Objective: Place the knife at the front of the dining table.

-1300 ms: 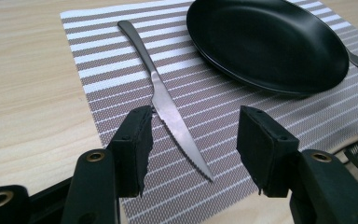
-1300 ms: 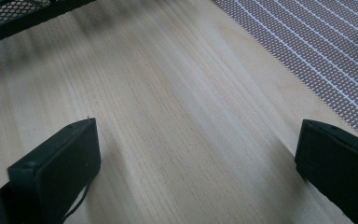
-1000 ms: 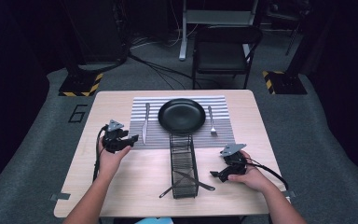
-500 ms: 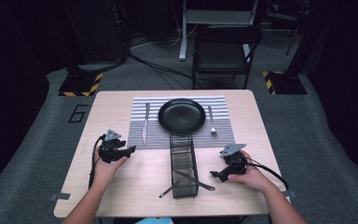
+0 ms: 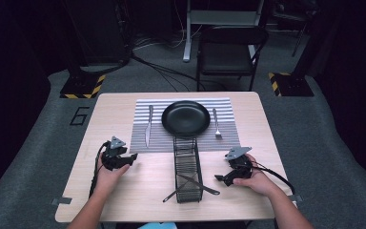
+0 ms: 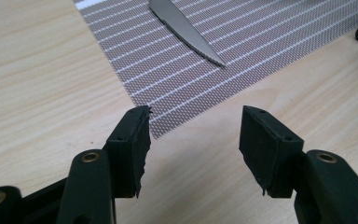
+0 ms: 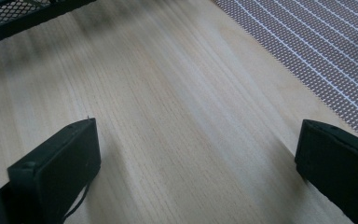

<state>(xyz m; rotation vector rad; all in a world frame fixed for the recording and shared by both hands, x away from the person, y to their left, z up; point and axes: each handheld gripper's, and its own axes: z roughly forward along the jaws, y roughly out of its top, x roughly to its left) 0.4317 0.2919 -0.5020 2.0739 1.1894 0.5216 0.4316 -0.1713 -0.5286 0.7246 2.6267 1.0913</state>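
The left claw (image 6: 193, 135) is apart and holds nothing, low over the wooden tabletop (image 6: 37, 93) by the corner of the striped grey mat (image 6: 242, 51). The shiny metal knife (image 6: 184, 25) lies on the mat just ahead. The right claw (image 7: 196, 163) is apart too, and empty. To grab the knife well, go slow and put one pad on each side.

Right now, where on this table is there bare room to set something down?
Bare wood lies left of the striped placemat, above the left gripper, and between the mesh caddy and that gripper. The middle is crowded: plate, knife, fork, caddy.
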